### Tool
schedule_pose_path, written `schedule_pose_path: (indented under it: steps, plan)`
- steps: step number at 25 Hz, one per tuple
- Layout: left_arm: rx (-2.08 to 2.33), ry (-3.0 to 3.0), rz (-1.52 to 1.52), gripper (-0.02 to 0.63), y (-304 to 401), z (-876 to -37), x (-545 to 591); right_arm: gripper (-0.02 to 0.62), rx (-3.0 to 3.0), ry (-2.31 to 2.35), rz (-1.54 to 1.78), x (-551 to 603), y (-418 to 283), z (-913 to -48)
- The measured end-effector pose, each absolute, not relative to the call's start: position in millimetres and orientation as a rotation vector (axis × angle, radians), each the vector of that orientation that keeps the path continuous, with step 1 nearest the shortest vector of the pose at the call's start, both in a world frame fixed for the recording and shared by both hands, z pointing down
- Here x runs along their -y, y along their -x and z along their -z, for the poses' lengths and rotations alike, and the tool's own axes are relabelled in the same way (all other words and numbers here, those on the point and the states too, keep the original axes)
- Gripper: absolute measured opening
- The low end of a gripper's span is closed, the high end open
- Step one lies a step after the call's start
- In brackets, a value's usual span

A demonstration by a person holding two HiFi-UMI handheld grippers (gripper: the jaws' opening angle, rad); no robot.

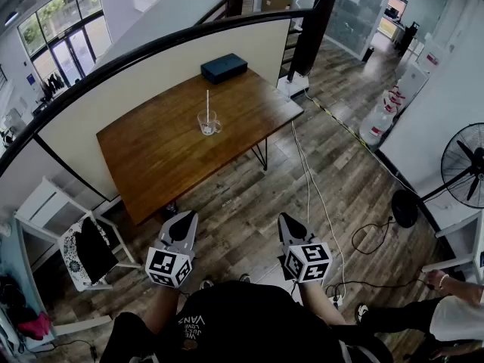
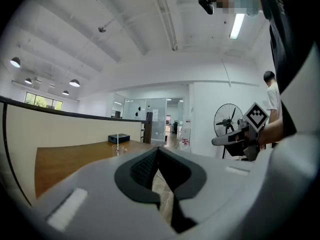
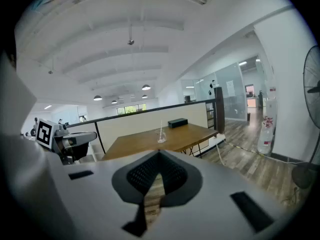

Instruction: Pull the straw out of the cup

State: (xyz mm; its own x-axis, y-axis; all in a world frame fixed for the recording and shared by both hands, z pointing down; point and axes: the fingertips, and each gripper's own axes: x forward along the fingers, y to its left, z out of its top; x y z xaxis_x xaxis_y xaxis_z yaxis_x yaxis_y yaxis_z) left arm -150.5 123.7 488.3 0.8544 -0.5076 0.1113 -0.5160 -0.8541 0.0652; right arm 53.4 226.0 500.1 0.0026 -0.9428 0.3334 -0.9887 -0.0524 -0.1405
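A clear glass cup (image 1: 208,123) stands near the middle of the brown wooden table (image 1: 159,157), with a white straw (image 1: 208,106) upright in it. The cup also shows small and far in the right gripper view (image 3: 160,138) and in the left gripper view (image 2: 118,149). My left gripper (image 1: 184,218) and right gripper (image 1: 287,221) are both shut and empty, held side by side over the floor, well short of the table's near edge. The right gripper (image 2: 220,141) appears in the left gripper view, and the left gripper (image 3: 85,136) in the right gripper view.
A dark flat box (image 1: 224,68) lies at the table's far end, against a cream partition with a black rail (image 1: 151,48). A white chair (image 1: 64,237) stands to the left, cables (image 1: 318,195) run over the wooden floor, and a standing fan (image 1: 465,165) and another person (image 1: 446,312) are at the right.
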Motion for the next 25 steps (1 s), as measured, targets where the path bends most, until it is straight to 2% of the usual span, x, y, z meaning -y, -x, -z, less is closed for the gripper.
schedule_pose_path:
  steps: [13, 14, 15, 16, 17, 18, 25]
  plan:
    - [0.880, -2.880, -0.103, 0.014, 119, -499, -147, 0.020, 2.231, -2.087, -0.475, -223, -83, -494]
    - [0.874, -2.873, -0.098, 0.020, 117, -500, -150, 0.035, 2.252, -2.091, -0.478, -222, -85, -493]
    - [0.869, -2.864, -0.098, 0.025, 116, -501, -152, 0.097, 2.273, -2.094, -0.489, -220, -86, -492]
    - [0.866, -2.854, -0.105, 0.073, 115, -502, -153, 0.177, 2.290, -2.092, -0.505, -218, -87, -491]
    - [0.866, -2.843, -0.119, 0.141, 114, -505, -152, 0.190, 2.302, -2.085, -0.517, -217, -88, -492]
    - [0.867, -2.835, -0.133, 0.155, 114, -507, -152, 0.190, 2.309, -2.074, -0.524, -215, -87, -493]
    - [0.876, -2.820, -0.154, 0.155, 107, -515, -127, 0.192, 2.312, -2.049, -0.572, -191, -93, -503]
